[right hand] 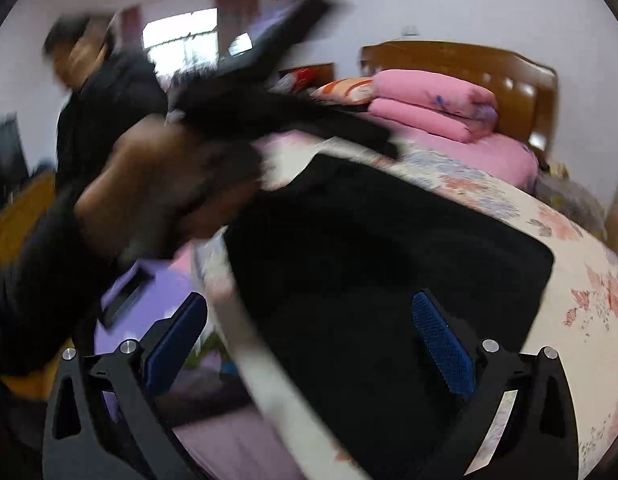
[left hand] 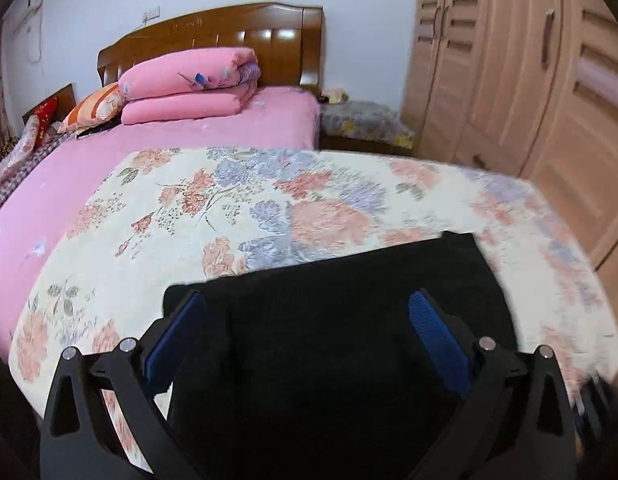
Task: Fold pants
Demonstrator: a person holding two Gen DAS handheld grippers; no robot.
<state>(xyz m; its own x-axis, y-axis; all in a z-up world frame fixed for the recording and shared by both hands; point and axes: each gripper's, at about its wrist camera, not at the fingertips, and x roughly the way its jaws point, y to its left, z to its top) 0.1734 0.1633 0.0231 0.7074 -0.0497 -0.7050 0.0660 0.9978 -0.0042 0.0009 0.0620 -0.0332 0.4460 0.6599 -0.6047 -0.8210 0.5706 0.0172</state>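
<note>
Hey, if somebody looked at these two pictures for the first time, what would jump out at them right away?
First, the black pants, a flat dark block at the near edge of the floral quilt, with the left hand-held gripper open above them. Next, the folded pink duvet stacked against the wooden headboard at the far end of the bed. In the right wrist view, the right hand-held gripper is open too, and a blurred hand crosses the upper left.

Black pants (left hand: 341, 320) lie folded into a flat rectangle on the floral quilt (left hand: 169, 216).
</note>
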